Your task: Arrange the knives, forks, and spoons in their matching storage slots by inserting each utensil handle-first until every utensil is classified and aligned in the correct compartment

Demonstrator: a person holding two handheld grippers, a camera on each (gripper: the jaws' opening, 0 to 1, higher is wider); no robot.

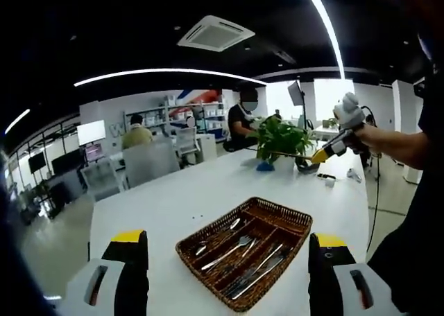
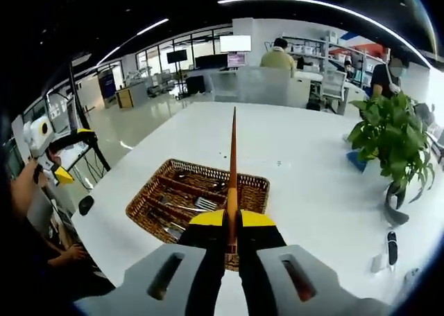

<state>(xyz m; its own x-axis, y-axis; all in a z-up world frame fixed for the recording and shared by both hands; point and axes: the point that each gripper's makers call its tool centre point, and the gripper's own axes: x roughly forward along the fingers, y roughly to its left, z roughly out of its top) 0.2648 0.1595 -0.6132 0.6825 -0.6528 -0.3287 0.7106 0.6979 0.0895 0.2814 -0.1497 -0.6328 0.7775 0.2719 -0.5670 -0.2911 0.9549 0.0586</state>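
Right gripper (image 2: 232,227) clenched on a thin orange stick (image 2: 233,170), pointing up frame center. Left gripper (image 1: 229,257) released, jaws wide at bottom edge. Basket (image 1: 279,281) sits lower center on the white table (image 1: 173,198), between the left jaws, with forks (image 1: 232,250) and spoons (image 1: 216,235) in its slots. Plant (image 1: 281,139) behind, upper right.
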